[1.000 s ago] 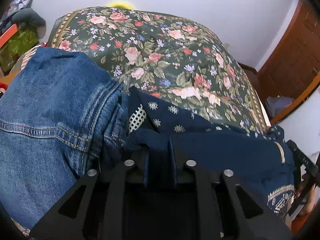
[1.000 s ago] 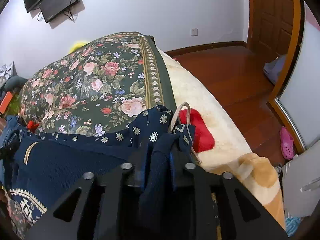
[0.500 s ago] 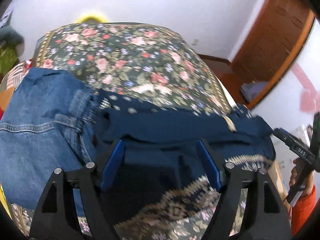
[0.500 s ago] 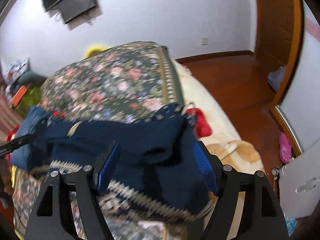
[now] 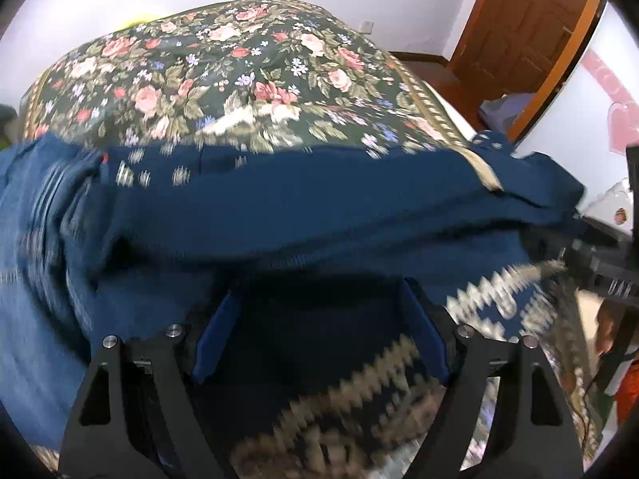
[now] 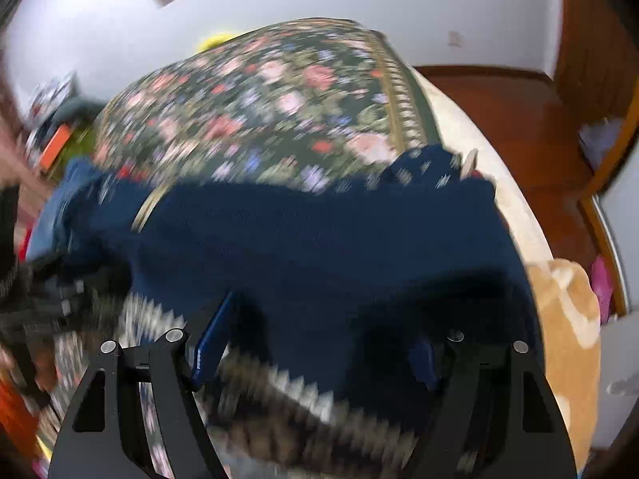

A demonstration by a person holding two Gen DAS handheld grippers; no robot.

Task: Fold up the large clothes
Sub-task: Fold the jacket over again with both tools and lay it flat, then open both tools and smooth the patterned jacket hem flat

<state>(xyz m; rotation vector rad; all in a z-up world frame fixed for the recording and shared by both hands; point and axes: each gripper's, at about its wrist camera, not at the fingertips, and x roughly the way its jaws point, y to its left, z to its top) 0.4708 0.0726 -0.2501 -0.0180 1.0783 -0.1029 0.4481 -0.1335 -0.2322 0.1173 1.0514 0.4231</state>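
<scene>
A large navy garment point(image 5: 303, 207) with a cream zigzag border lies folded across the near end of the floral bedspread point(image 5: 247, 64); it also fills the right wrist view point(image 6: 319, 239). My left gripper point(image 5: 319, 331) is open and empty, its blue pads spread just above the cloth. My right gripper point(image 6: 315, 347) is open and empty too, over the garment's right part. Blue jeans point(image 5: 28, 263) lie at the garment's left end. Both views are motion-blurred.
The floral bedspread point(image 6: 271, 92) covers the bed beyond the garment. A cream and tan blanket point(image 6: 567, 311) hangs at the bed's right edge above the wooden floor point(image 6: 511, 119). A wooden door point(image 5: 527, 32) stands at the right. The other gripper point(image 5: 607, 267) shows at the right.
Both grippers were shut on the navy garment one second ago; they have opened, let it go onto the bed and drawn back and up from it.
</scene>
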